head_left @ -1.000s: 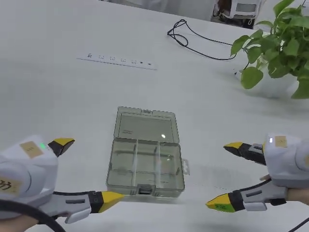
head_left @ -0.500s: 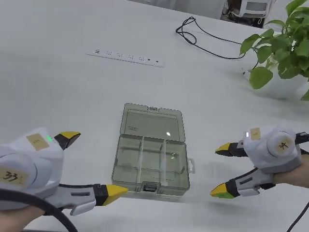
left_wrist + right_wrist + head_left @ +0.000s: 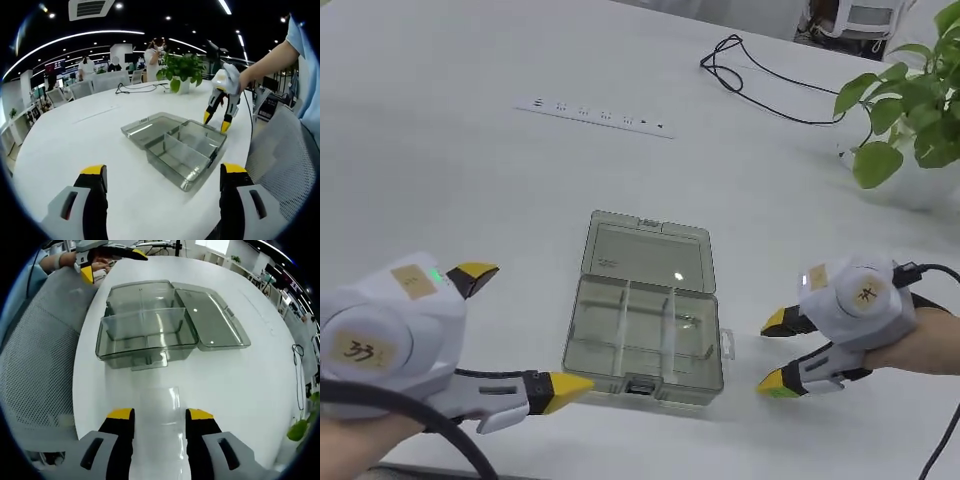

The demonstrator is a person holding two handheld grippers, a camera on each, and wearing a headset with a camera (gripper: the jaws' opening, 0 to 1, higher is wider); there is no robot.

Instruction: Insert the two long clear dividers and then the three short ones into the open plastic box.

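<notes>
At the left edge of the head view we see the left tool (image 3: 525,328) held low over the white bench (image 3: 440,180), its yellow-tipped jaws spread wide with nothing between them; its own view shows the same tool (image 3: 162,170) with both jaws far apart and aimed at the box. Just right of it, near the front edge of the bench, sits the smoky clear plastic box (image 3: 645,330), its lid (image 3: 650,255) folded flat on the bench on the far side. Inside the tray we make out two long clear dividers (image 3: 625,320) standing upright from front to back, splitting it into three lanes. Beyond the box, a white power strip (image 3: 595,117) lies well apart from it. To the right of the box, the right tool (image 3: 772,352) hangs close to the bench, jaws roughly half parted and gripping nothing that we can see. In the right gripper view a flat clear divider piece (image 3: 165,400) lies on the bench just ahead of and between the jaws of that tool (image 3: 160,414), a little short of the box; we cannot tell whether the tips touch it. Farther right and back, a black cable (image 3: 760,80) curls on the bench, and a leafy green plant (image 3: 910,110) stands at the right edge.
</notes>
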